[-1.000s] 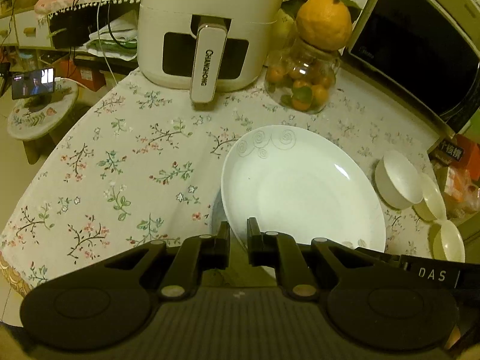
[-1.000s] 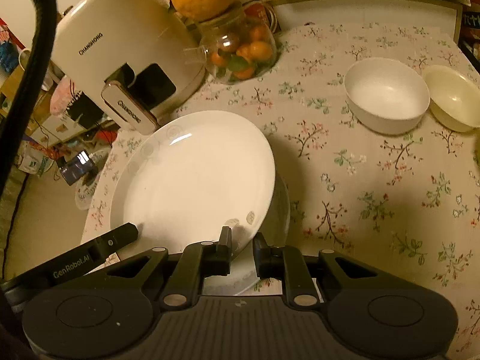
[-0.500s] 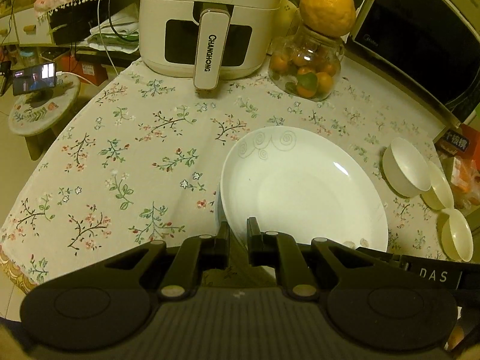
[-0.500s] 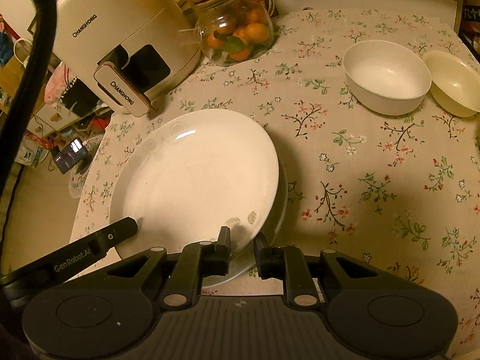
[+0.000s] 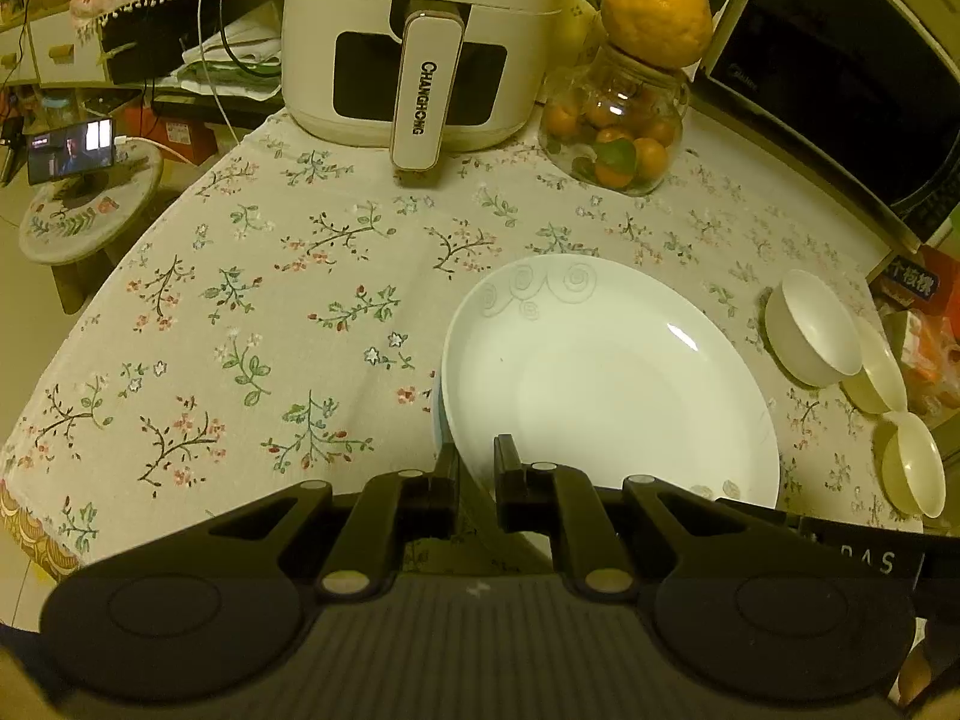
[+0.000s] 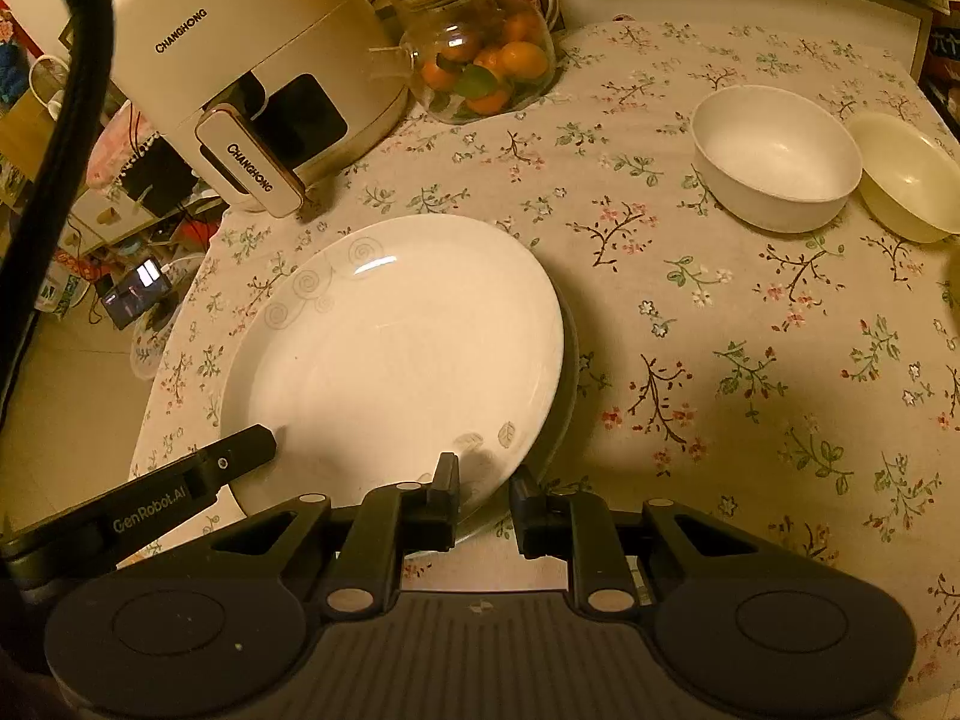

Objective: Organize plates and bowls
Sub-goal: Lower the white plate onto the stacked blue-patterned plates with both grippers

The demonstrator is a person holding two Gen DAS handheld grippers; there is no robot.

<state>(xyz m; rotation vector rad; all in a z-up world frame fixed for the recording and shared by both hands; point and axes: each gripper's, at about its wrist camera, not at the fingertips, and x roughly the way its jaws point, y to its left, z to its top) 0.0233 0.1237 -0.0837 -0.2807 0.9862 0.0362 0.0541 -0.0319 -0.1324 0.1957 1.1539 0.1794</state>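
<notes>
Together we held the white plate [image 5: 606, 378] by its near rim, low and centre-right in the left wrist view. Our left gripper [image 5: 476, 468] had its fingers closed on that rim at the lower middle of the frame. In the right wrist view our right gripper [image 6: 483, 495] sat at the plate's lower right edge, its fingers a little apart with the rim between them; we could not tell whether they pinched it. A second plate's rim [image 6: 567, 384] showed just beneath the white plate on its right side. The plate lay over the floral tablecloth [image 5: 240, 312]. Well apart, at the right edge of the left wrist view, a white bowl [image 5: 810, 330] touched a cream bowl [image 5: 882, 372], with another cream bowl [image 5: 912, 468] just below them. Along the top of the frame stood the air fryer [image 5: 420, 42] and, beside it, a glass jar of oranges [image 5: 618, 132].
</notes>
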